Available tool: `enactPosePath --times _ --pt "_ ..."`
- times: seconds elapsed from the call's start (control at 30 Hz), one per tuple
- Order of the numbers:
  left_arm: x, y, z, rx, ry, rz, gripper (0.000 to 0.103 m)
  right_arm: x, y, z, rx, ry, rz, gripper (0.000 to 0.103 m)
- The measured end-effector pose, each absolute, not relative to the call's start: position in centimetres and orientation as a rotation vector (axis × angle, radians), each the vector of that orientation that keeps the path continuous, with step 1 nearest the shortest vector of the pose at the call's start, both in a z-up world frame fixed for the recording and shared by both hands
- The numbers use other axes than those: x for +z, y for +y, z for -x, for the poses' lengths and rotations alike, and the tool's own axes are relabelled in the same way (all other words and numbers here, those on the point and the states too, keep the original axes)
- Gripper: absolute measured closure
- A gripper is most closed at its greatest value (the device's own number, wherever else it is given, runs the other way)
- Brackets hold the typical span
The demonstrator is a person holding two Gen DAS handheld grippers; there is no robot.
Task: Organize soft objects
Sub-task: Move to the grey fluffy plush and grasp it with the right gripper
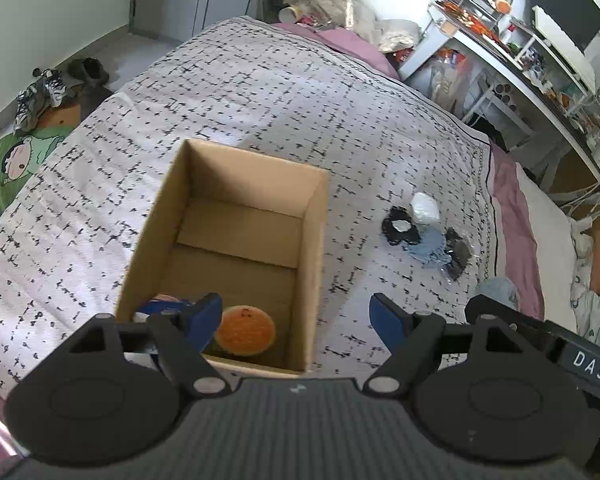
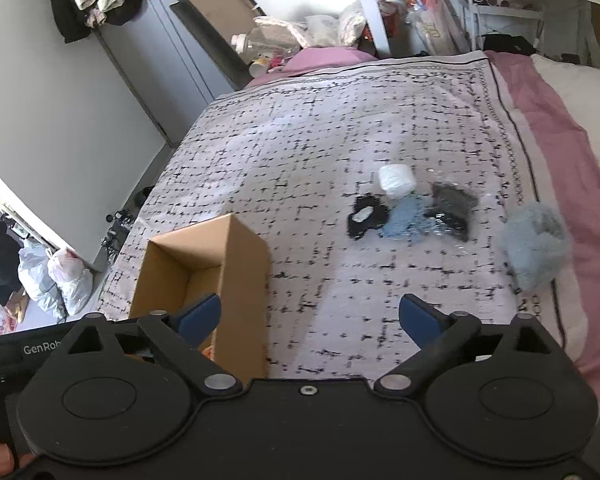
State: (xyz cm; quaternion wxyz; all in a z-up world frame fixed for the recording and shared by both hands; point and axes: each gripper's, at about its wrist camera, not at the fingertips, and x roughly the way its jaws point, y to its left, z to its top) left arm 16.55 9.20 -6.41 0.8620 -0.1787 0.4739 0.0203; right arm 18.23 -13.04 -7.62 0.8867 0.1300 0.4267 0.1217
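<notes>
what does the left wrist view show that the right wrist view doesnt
Only the left wrist view looks down into the cardboard box and shows the round orange soft toy lying at its near end, with something blue beside it. Only the right wrist view shows the whole fluffy grey-blue item near the bedspread's edge. Both show the box, the checked bedspread and the small pile of black, white and blue soft items, each seen past an open, empty claw.

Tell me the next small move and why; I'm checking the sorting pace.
Probably swing the open, empty right gripper toward the fluffy grey-blue ball, which lies nearest it on the patterned blanket. The cardboard box already holds an orange round toy, while a small pile also waits outside.
</notes>
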Motion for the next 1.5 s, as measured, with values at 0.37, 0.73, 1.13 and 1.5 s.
enactPosePath --times 0.37,0.73,1.13,1.5 --pt "-5.7 4.0 -17.5 0.054 0.975 0.312 0.012 -7.8 -18.7 -19.3 0.192 0.885 -0.303 0.0" --pt "-5.8 -0.8 -19.1 0.048 0.966 0.31 0.001 -8.0 -23.9 -20.5 0.139 0.838 -0.313 0.0" --pt "-6.5 -6.1 -21.6 0.059 0.981 0.266 0.001 -10.5 -28.4 -22.9 0.074 0.837 -0.39 0.0" --pt "-8.3 -9.6 -24.1 0.023 0.986 0.27 0.002 -13.2 -31.4 -24.3 0.033 0.853 -0.538 0.0"
